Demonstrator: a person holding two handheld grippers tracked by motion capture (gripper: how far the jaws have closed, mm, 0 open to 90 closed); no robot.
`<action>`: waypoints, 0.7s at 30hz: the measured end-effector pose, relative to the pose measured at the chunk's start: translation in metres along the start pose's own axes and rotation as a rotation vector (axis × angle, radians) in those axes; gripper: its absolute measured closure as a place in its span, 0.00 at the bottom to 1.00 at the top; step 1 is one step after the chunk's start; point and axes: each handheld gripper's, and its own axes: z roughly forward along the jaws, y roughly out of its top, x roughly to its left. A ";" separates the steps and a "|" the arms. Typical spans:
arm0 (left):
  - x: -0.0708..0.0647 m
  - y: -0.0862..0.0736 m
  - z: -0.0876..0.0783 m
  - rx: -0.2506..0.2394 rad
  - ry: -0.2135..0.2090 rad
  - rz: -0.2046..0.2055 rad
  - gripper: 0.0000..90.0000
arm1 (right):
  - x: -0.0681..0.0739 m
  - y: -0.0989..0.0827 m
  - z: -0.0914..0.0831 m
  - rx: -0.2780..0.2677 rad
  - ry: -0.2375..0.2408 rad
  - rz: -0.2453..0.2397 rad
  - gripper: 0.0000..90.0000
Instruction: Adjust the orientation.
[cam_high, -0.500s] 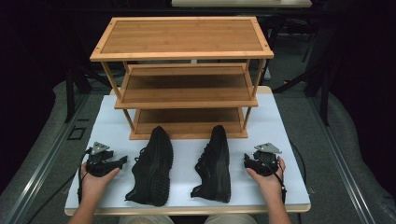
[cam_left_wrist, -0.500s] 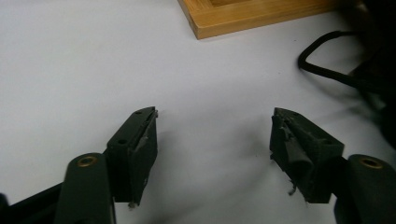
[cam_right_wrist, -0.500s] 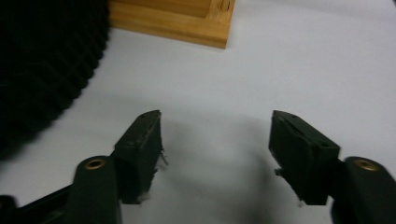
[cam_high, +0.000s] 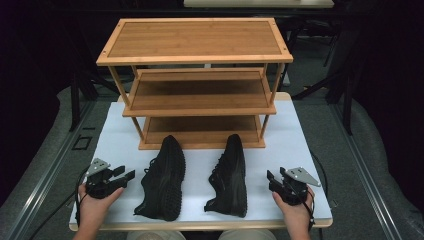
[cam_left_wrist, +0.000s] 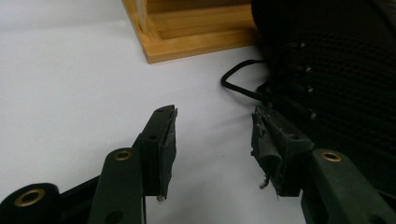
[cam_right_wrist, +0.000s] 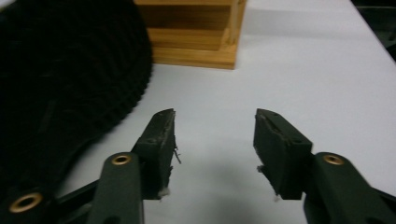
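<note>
Nothing has been moved yet, by the look of it. Both shoes lie on the white table just near of the wooden rack, whose three shelves are bare: the left shoe and the right shoe side by side. The left hand-held gripper and right hand-held gripper rest outside them, jaws released, holding nothing. Grasping and shelving each shoe is probably all still to do.

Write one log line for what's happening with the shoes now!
left gripper: open, beside left shoe | right gripper: open, beside right shoe | both shoes: on table, before shelf rack
</note>
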 end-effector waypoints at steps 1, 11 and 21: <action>-0.001 -0.001 -0.001 -0.016 -0.006 -0.001 0.57 | 0.003 0.000 -0.004 -0.001 0.034 0.004 0.58; -0.010 0.002 -0.008 -0.062 -0.133 0.000 0.71 | 0.009 -0.002 0.000 -0.018 0.051 -0.021 0.56; -0.033 0.006 -0.008 -0.036 -0.202 0.025 0.82 | 0.002 -0.001 -0.001 0.019 0.060 0.032 0.61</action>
